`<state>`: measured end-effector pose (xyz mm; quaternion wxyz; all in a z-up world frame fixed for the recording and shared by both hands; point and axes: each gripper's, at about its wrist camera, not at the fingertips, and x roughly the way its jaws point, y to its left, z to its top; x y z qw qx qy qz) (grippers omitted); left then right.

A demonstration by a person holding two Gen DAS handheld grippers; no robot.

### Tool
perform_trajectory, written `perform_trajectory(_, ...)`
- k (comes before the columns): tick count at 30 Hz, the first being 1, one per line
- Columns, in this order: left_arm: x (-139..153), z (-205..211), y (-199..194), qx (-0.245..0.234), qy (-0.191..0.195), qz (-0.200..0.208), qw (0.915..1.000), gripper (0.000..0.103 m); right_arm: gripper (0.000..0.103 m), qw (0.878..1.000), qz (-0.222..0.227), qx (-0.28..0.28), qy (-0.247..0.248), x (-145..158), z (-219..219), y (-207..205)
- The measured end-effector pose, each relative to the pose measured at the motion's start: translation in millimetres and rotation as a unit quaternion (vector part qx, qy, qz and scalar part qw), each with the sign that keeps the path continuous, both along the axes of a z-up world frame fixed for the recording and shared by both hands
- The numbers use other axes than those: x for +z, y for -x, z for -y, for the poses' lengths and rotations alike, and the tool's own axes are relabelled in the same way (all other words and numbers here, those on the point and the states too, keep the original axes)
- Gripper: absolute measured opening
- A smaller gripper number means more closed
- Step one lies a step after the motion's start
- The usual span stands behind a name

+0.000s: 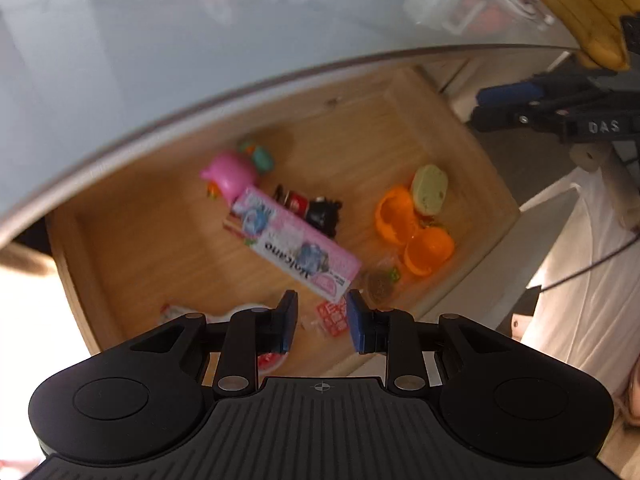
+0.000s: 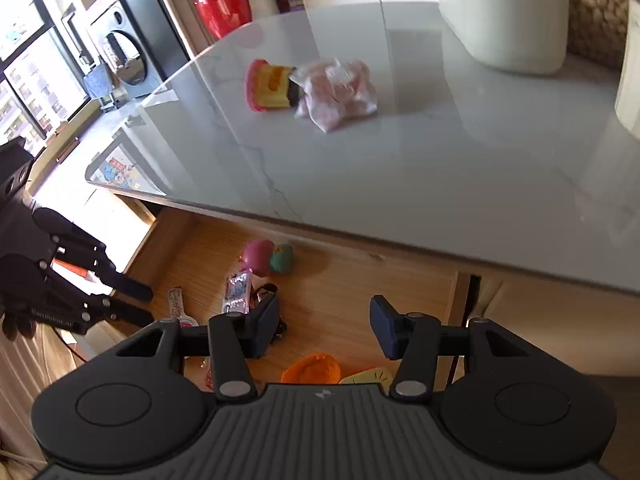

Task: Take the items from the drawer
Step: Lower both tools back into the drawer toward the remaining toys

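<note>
Wooden drawer stands pulled out under the pale marble surface, and both my claws hang over it, tilted downward.

Left claw: jaws partly spread, nothing between the pads. Just left of and under its left pad lies a white item with red markings, partly hidden. Directly ahead of the tips, close, lies a pink toothpaste box, set diagonally. Beyond that box and to the left, a pink toy with a teal toy touching it. Behind the box's middle, a small black object; I cannot tell what it is. Just past the right pad, small red-and-white packets and a round clear lid-like piece. Farther right, an opened orange shell with a pale green piece resting against it.

Right claw: jaws spread wider, empty, bare drawer floor between them. The orange shell sits just beneath it. On the surface ahead and above, a yellow-and-pink toy touches a crumpled pink-white bag; a white tub stands farther right.
</note>
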<state>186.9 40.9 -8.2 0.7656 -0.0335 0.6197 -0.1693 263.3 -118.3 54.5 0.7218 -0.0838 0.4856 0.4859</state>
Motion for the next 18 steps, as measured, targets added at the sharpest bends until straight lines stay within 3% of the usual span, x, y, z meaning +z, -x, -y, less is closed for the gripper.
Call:
perform_trajectory(3,-16,0,-9,0.042,0.009,-0.022,0.9988,0.029,0.050,0.999,-0.032,-0.018,0.010,-20,-1,-3)
perform_trajectory(6,-20,10,-14,0.034,-0.014,0.002,0.9993,0.029,0.050,0.999,-0.014,-0.022,0.035,-25,-2,-2)
perform_trajectory(10,-12,42,-18,-0.066,-0.063,0.064,0.9938,0.029,0.050,0.999,-0.017,-0.025,0.038,-29,2,-4)
perform_trajectory(12,-12,50,-21,-0.075,-0.049,0.069,0.9936,0.029,0.050,0.998,-0.012,-0.031,0.048,-33,4,-7)
perform_trajectory(14,-10,66,-23,-0.109,-0.026,0.100,0.9887,0.029,0.050,0.998,-0.007,-0.036,0.054,-34,6,-7)
perform_trajectory(16,-13,87,-25,-0.145,-0.028,0.119,0.9819,0.029,0.050,0.998,0.003,-0.037,0.054,-33,7,-7)
perform_trajectory(18,-22,106,-33,-0.168,-0.035,0.112,0.9788,0.029,0.050,0.998,0.012,-0.039,0.047,-29,9,-6)
